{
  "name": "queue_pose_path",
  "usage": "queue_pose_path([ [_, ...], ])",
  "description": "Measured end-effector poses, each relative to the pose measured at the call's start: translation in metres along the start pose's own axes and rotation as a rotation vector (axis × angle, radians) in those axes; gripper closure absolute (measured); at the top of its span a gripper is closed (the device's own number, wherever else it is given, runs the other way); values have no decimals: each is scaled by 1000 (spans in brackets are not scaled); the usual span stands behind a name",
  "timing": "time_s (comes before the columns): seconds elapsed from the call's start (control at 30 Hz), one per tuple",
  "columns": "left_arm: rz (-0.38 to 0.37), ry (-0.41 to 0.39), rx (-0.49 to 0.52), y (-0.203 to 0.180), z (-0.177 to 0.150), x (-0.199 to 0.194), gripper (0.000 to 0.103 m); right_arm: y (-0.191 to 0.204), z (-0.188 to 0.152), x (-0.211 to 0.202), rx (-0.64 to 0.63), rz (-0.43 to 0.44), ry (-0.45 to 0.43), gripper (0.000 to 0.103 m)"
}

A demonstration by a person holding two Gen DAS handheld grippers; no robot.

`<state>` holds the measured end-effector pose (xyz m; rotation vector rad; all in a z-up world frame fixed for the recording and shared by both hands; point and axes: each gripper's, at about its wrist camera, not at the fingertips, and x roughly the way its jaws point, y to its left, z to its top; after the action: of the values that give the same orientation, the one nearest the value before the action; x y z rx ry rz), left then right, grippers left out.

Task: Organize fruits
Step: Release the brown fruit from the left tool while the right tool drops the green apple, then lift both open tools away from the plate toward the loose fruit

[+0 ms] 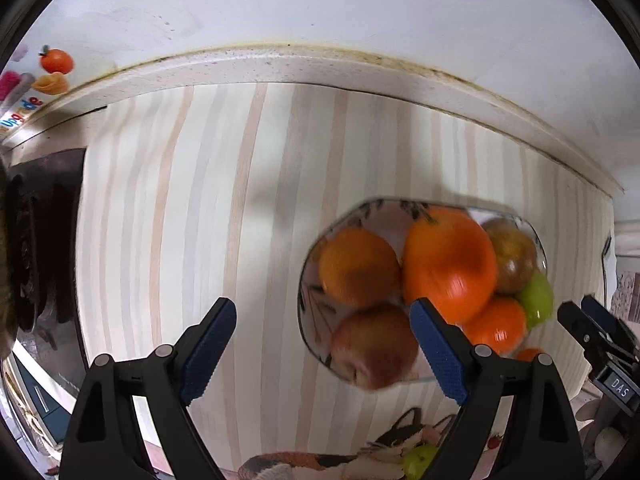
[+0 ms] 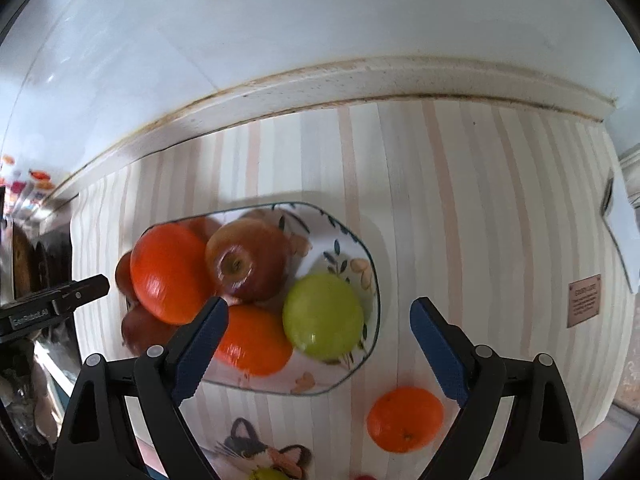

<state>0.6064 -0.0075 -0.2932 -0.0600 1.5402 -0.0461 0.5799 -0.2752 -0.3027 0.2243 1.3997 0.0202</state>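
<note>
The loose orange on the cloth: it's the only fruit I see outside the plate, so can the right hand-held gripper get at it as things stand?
Probably yes. The orange lies alone on the striped cloth, apart from the plate. The right hand-held gripper is open and empty, with nothing between them.

A white plate (image 2: 340, 246) with a dark teal rim and a leaf-and-blossom print holds bright orange fruit (image 2: 170, 272), a red-and-yellow mottled apple (image 2: 248, 266) and a yellow-green apple (image 2: 324, 318); a loose orange (image 2: 405, 418) lies on the cloth (image 2: 460, 200), striped in cream, pale pink and grey, with a black, white and orange cat motif (image 2: 264, 450); both grippers (image 2: 319, 346) (image 1: 322, 348) are black with blue pads (image 2: 202, 348); the wall (image 2: 320, 20) is white.
</note>
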Motion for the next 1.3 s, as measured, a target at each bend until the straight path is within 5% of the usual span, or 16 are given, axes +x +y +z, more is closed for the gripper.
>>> queue_pose_path([
  [0.77,-1,-322,121,-40,-140,-109,14,26,-121,-129,-85,-28,-264,9],
  [1.3,-32,-452,141,-48,-200,-162,14,38,-186,-215,-102,-15,-423,9],
])
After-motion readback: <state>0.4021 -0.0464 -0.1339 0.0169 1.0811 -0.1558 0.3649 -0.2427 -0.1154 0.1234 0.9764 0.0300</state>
